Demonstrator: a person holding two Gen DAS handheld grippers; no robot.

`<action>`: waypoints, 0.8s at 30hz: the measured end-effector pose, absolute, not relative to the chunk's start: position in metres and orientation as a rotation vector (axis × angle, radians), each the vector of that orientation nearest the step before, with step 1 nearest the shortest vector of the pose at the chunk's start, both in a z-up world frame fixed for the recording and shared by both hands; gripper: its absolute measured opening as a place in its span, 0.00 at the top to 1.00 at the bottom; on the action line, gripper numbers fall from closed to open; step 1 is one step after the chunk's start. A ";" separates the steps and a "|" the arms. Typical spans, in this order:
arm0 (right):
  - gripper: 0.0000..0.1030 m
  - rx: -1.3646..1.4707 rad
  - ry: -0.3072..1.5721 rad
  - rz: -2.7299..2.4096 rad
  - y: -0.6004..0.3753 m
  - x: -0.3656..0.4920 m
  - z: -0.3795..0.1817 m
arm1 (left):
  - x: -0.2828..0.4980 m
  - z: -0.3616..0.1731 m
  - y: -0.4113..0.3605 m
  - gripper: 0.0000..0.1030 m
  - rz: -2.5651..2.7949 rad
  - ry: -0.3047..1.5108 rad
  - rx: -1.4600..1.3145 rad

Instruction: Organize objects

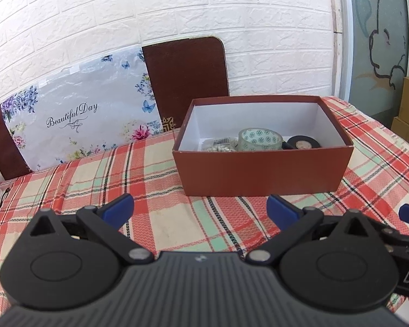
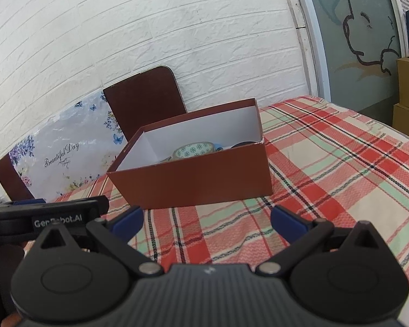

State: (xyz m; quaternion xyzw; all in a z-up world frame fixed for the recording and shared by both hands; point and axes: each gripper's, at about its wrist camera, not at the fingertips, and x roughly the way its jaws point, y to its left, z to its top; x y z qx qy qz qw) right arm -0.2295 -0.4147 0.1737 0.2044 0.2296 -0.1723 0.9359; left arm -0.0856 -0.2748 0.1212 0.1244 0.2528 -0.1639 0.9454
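Reddish-brown cardboard box (image 1: pixel 261 169) stands open on the plaid tablecloth (image 1: pixel 81 190) and already holds a patterned clear tape roll (image 1: pixel 259 139), a black tape roll (image 1: pixel 304 144) and a packet of small white pieces (image 1: pixel 219 145). Left gripper (image 1: pixel 200 209) and right gripper (image 2: pixel 207 219) both hover near the box, jaws wide and empty. No loose item shows on the cloth, so sorting appears largely complete; the lid, if any, is not identifiable.

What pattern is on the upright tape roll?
Small teal flower circles on the tape roll, clearest in left wrist view.
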 end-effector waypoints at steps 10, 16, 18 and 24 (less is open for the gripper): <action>0.00 0.420 0.473 -0.344 -0.417 -0.230 0.171 | -0.085 0.117 -0.277 0.00 -0.334 0.538 0.275; 0.00 0.423 0.474 -0.344 -0.416 -0.231 0.170 | -0.086 0.116 -0.279 0.00 -0.334 0.544 0.291; 0.00 0.426 0.475 -0.346 -0.416 -0.231 0.170 | -0.086 0.115 -0.280 0.00 -0.335 0.546 0.295; 0.00 0.429 0.475 -0.346 -0.417 -0.231 0.169 | -0.086 0.114 -0.280 0.00 -0.336 0.548 0.298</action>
